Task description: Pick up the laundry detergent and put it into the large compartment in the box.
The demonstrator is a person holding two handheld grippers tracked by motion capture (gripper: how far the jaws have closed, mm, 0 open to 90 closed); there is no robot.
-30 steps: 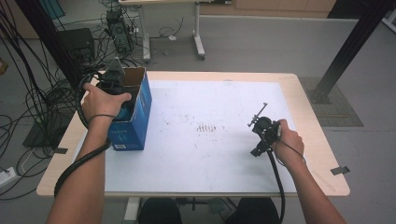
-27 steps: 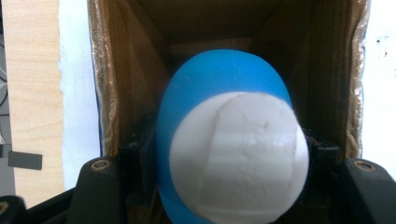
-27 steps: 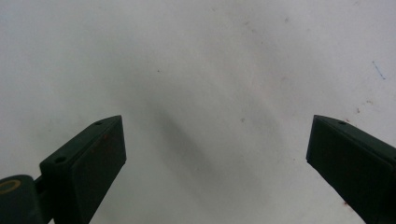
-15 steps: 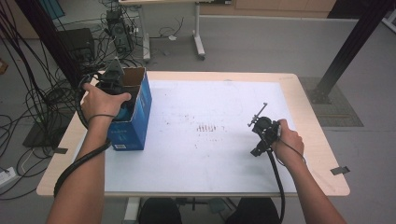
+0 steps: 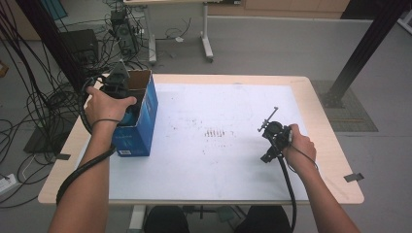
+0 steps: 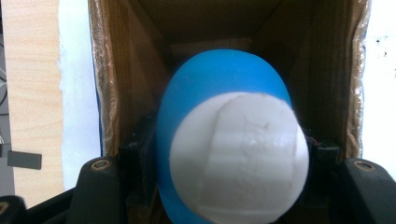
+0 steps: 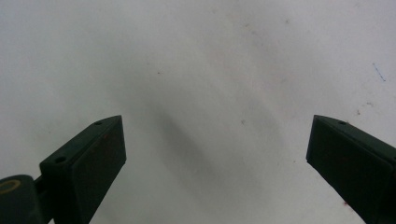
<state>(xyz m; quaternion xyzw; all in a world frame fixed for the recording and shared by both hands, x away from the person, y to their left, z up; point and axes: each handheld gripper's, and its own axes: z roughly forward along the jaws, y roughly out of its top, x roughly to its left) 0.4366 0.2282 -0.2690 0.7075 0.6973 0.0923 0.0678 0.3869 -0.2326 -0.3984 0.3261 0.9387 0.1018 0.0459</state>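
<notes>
An open cardboard box with blue outer walls (image 5: 144, 121) stands at the table's left edge. My left gripper (image 6: 229, 156) reaches down into it from above, with the hand (image 5: 106, 104) over the box's opening. Its jaws are shut on a rounded blue object with a white face (image 6: 219, 79), held inside the brown walls of the box (image 6: 126, 84). My right gripper (image 5: 266, 143) rests low over the white sheet at the right side of the table. In the right gripper view that gripper (image 7: 217, 140) stands wide open, with bare white sheet (image 7: 201, 56) between its jaws.
A white sheet (image 5: 218, 97) covers most of the wooden table (image 5: 325, 145), with small dark marks (image 5: 216, 132) at its middle. Cables and equipment (image 5: 53, 92) lie on the floor to the left. A black post (image 5: 362, 48) rises at the back right.
</notes>
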